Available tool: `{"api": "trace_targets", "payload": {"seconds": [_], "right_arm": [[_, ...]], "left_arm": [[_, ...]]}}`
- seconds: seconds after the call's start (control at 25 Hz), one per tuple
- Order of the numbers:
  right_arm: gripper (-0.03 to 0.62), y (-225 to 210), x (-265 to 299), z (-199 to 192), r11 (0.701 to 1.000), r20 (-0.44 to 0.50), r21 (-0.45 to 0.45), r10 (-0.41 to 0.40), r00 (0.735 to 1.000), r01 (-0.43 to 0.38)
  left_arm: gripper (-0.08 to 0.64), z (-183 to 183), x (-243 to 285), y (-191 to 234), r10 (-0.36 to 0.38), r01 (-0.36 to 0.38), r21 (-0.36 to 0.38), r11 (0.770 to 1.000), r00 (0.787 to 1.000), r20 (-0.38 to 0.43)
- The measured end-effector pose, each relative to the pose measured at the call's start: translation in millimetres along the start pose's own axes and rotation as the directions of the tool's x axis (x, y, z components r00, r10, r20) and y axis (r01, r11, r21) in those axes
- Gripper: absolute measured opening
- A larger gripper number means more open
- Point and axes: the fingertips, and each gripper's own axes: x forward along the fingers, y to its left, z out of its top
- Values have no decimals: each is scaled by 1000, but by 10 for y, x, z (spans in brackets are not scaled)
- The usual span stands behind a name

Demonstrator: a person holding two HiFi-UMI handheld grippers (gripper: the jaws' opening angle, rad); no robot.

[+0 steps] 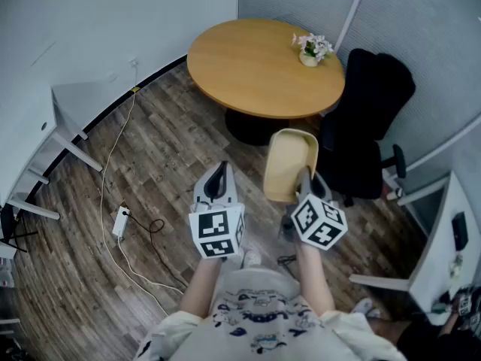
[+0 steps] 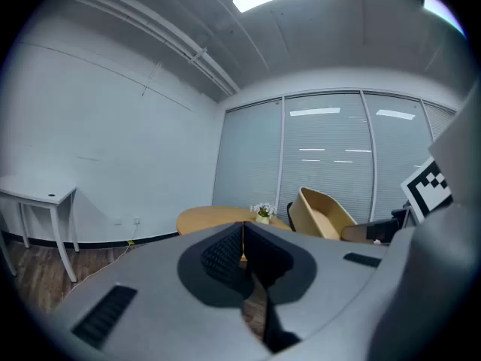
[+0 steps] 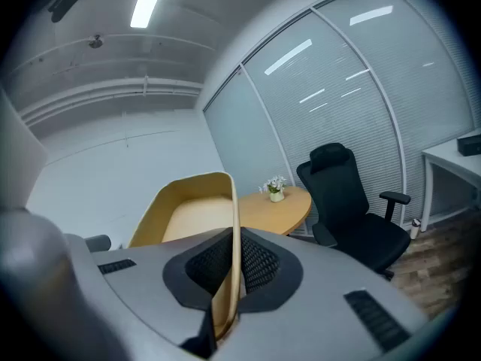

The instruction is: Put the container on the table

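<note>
- The left gripper (image 1: 217, 180) is hovering over the floor (image 1: 154, 168), its jaws pressed together on nothing.
- The table (image 1: 248, 74) is standing at 12 o'clock.
- The right gripper (image 1: 304, 179) is pinching the container (image 1: 288, 160) by its wall, in the air short of the table.
- The chair (image 1: 368, 126) is sitting at 2 o'clock.

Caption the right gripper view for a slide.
Right tool shut on the rim of the tan container, round wooden table and black office chair ahead.
</note>
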Motion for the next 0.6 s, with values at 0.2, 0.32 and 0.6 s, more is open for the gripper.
{"api": "trace_targets", "payload": {"seconds": [0.2,0.32,0.6], "right_arm": [[11,51,-39,9,1000,-2,-5,-3,1000,3],[11,85,-45,-25,1000,-6,-2,3,1000,-3],[10,146,-62,-110,1000,-13,-3,1,1000,-1]], "left_arm": [[6,9,-48,46,4,-4,1,1000,1000,-3],[6,-5,-68,76,4,-4,-4,1000,1000,-9],[6,-68,-91,136,-2,2,-21,1000,1000,-17]]}}
